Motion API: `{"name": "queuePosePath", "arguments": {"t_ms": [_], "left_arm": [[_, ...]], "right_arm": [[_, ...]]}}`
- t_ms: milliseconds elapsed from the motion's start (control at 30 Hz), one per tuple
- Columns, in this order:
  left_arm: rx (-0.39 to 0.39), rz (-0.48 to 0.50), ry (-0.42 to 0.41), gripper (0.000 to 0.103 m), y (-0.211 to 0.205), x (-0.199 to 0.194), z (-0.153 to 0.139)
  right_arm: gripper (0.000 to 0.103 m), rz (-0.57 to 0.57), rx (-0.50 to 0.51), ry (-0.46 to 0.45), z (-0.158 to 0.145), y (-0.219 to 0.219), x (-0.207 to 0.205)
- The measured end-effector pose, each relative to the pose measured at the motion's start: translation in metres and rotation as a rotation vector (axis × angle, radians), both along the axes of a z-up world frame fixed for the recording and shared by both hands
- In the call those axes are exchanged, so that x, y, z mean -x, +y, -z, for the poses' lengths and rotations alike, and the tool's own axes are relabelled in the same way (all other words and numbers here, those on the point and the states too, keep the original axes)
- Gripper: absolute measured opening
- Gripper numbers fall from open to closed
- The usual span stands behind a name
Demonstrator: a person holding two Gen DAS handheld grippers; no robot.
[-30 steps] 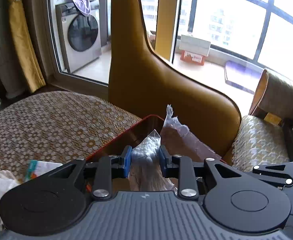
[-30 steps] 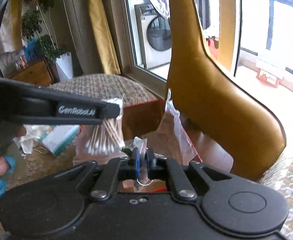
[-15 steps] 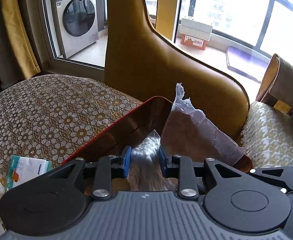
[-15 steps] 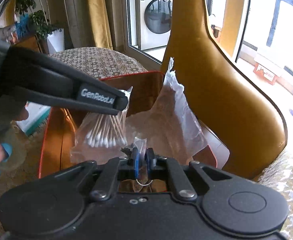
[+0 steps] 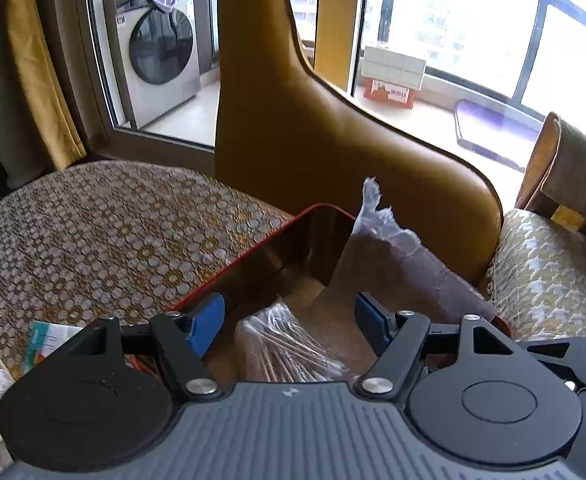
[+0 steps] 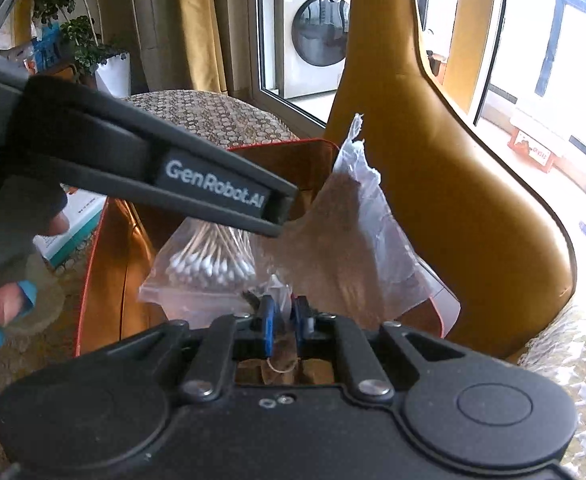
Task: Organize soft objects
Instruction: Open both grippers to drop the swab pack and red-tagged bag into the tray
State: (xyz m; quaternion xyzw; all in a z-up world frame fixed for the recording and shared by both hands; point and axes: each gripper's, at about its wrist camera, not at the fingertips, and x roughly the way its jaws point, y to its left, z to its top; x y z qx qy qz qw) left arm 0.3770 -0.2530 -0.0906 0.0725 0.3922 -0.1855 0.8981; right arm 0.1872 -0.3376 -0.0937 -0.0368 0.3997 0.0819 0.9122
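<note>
Inside the red-rimmed tray (image 5: pixel 253 252), cotton swab bag (image 5: pixel 289 348) now lies loose; left tool (image 5: pixel 289 322) has just been opening, jaws spread, bag dropped from between them. Right tool (image 6: pixel 283 320) stays pinching clear plastic bag (image 6: pixel 357 248).

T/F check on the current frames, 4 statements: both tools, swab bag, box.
1. The left tool is clamped on the bag of cotton swabs. False: its jaws have just been opening and stand clear of the bag, which lies between them.
2. The right tool pinches clear plastic. True.
3. The bag of cotton swabs lies inside the red-rimmed box. True.
4. The box sits on the yellow chair. False: it sits on the patterned tablecloth, in front of the chair.
</note>
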Motion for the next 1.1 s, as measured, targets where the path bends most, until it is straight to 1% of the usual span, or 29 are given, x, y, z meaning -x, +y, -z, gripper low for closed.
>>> {"name": "queuePosePath", "arguments": {"t_ms": [133,300,367,433,600,700,933,1100], "left_arm": [[0.008,-0.002,-0.017,0.072,0.007,0.011,-0.011],[0.027,-0.010,-0.029,0.072,0.020,0.027,-0.027],[0.035,-0.008,-0.039,0.072,0.026,0.036,-0.035],[0.031,-0.007,-0.053,0.072,0.031,0.045,-0.043],[0.027,-0.010,-0.097,0.072,0.051,0.072,-0.062],[0.032,-0.014,-0.110,0.072,0.065,0.087,-0.071],[0.029,-0.030,-0.138,0.072,0.095,0.120,-0.086],[0.031,-0.031,-0.149,0.072,0.120,0.144,-0.092]], "right_arm": [[0.015,0.005,-0.021,-0.010,-0.009,-0.003,0.009],[0.023,0.022,-0.021,-0.021,-0.017,-0.006,0.012],[0.032,0.030,-0.035,-0.028,-0.025,-0.007,0.018],[0.037,0.034,-0.039,-0.040,-0.032,-0.007,0.022],[0.041,0.032,-0.077,-0.066,-0.052,-0.005,0.041],[0.045,0.024,-0.094,-0.080,-0.062,0.002,0.051],[0.050,-0.016,-0.129,-0.107,-0.083,0.028,0.076],[0.057,-0.067,-0.143,-0.128,-0.095,0.052,0.095]]}}
